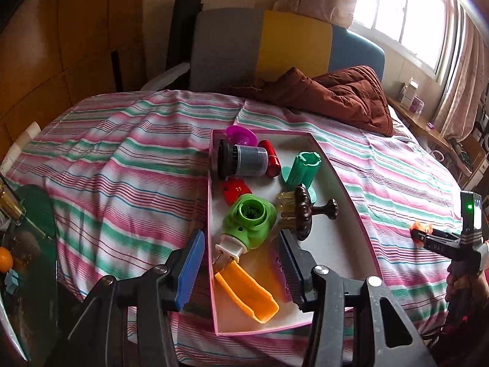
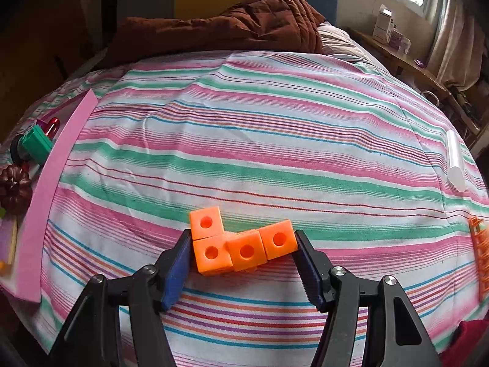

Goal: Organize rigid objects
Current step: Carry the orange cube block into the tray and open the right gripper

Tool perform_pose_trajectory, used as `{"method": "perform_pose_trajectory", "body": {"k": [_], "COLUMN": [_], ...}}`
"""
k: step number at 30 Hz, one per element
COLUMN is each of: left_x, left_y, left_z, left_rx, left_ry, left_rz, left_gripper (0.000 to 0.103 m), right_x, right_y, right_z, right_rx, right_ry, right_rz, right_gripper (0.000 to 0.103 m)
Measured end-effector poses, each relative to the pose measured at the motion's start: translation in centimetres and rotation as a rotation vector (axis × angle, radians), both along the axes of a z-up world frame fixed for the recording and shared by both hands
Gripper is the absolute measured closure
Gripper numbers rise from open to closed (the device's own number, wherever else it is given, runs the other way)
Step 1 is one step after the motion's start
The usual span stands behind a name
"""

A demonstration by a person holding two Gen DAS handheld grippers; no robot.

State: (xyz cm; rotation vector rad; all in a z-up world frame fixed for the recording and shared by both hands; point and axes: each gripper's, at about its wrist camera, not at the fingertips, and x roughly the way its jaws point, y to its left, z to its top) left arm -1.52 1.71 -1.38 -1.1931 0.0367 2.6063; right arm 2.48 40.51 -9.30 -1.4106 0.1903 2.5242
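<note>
- While the right gripper (image 2: 241, 263) clamps the orange linked cubes (image 2: 241, 244) end to end between its half-spread jaws, the piece looks ready to lift off the striped bedspread (image 2: 259, 140).
- Left gripper (image 1: 241, 263) straddles the near wall of the pink tray (image 1: 345, 183), jaws partly apart, pinching nothing, probably steadying it.
- Green toy (image 1: 249, 221) lies just ahead of those jaws.

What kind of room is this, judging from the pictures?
Most likely a bedroom: the work surface is a bed with a striped sheet, a brown quilt lies bunched at its far end, and a curtained window lights it.
</note>
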Motion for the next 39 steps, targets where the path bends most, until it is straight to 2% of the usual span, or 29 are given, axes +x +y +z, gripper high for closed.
{"method": "perform_pose_trajectory", "body": {"k": [12, 19, 28, 33, 39], "left_x": [0.3, 0.3, 0.3, 0.4, 0.3], "left_y": [-1.0, -1.4, -1.9, -2.3, -2.8], "left_z": [-0.2, -0.3, 0.0, 0.0, -0.1], "left_rx": [0.002, 0.005, 0.005, 0.005, 0.003], "left_ry": [-0.004, -0.006, 0.003, 0.004, 0.007], "left_rz": [0.011, 0.018, 0.028, 0.037, 0.052], "left_gripper": [0.053, 0.053, 0.053, 0.053, 0.053], "right_x": [0.2, 0.2, 0.1, -0.2, -1.7], "right_y": [-4.3, -6.7, -14.1, -18.4, -20.7], "right_z": [0.7, 3.3, 7.1, 7.2, 6.3], "right_rx": [-0.023, -0.042, -0.067, -0.038, 0.007], "right_ry": [0.011, 0.079, 0.177, 0.168, 0.133], "right_rz": [0.079, 0.136, 0.365, 0.505, 0.587], "right_gripper": [0.039, 0.039, 0.039, 0.039, 0.039]}}
